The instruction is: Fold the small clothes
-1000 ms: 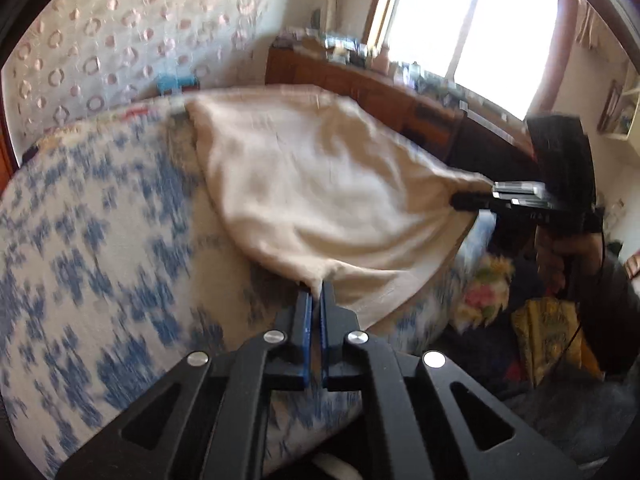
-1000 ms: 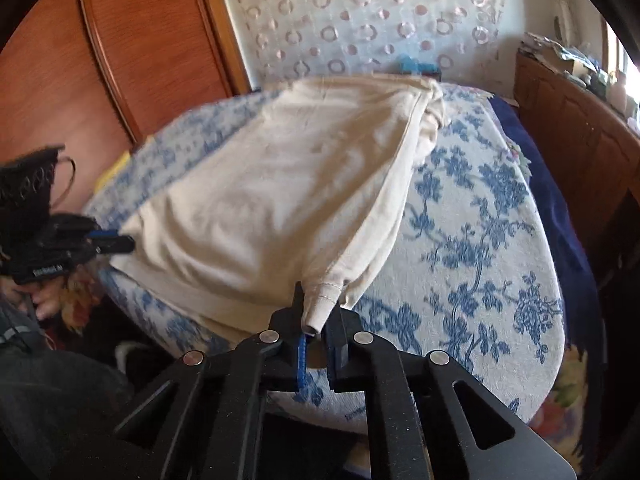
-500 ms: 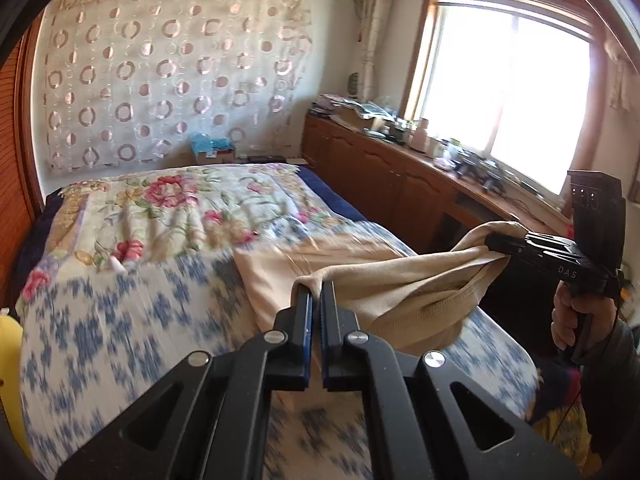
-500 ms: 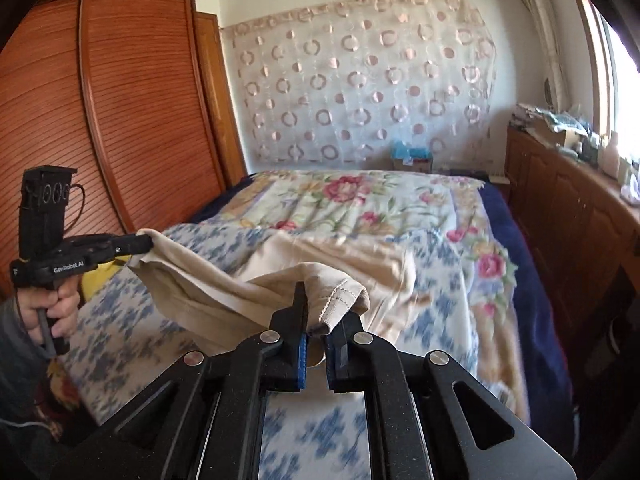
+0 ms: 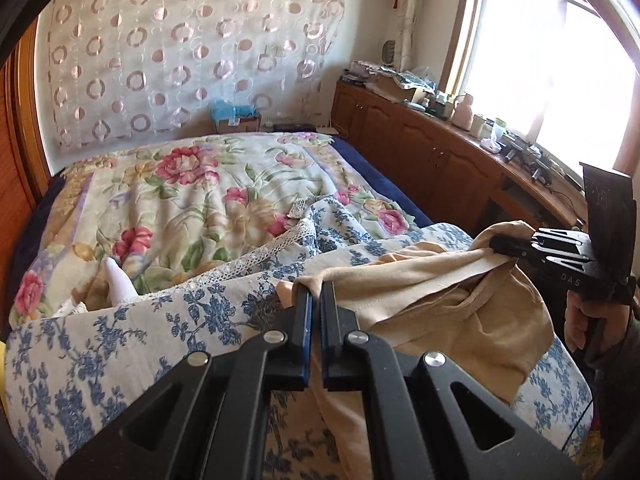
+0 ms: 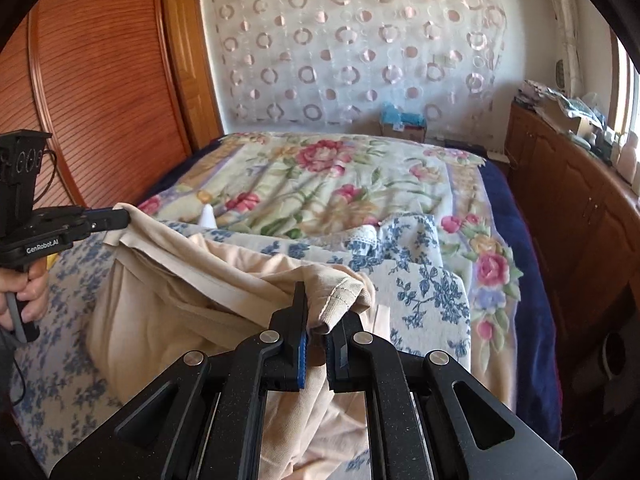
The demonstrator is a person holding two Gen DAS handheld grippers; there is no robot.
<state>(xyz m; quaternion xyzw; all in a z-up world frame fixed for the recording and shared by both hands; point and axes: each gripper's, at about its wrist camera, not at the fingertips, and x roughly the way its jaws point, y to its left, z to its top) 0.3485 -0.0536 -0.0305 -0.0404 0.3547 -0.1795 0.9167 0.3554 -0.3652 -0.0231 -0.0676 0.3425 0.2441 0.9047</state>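
A beige garment [image 5: 472,312] [image 6: 192,312] hangs between both grippers above the blue-flowered sheet [image 5: 120,344] [image 6: 436,280]. My left gripper [image 5: 316,292] is shut on one edge of it, and that same gripper [image 6: 120,218] shows at the left of the right wrist view. My right gripper [image 6: 320,320] is shut on a hemmed corner; from the left wrist view it [image 5: 500,244] appears at the right, clamping the cloth. The band between the two grips is pulled fairly taut, and the rest sags in folds onto the bed.
A floral quilt [image 5: 192,200] [image 6: 320,184] covers the far bed, with a white sock [image 5: 118,284] on it. Wooden cabinets [image 5: 440,152] with clutter run under the window at the right. A wooden wardrobe [image 6: 92,80] stands left. A hand [image 6: 28,292] grips the left tool.
Both grippers have swept across with the garment: it lay spread flat over the sheet, and now its held edge is lifted and bunched toward the bed's near end.
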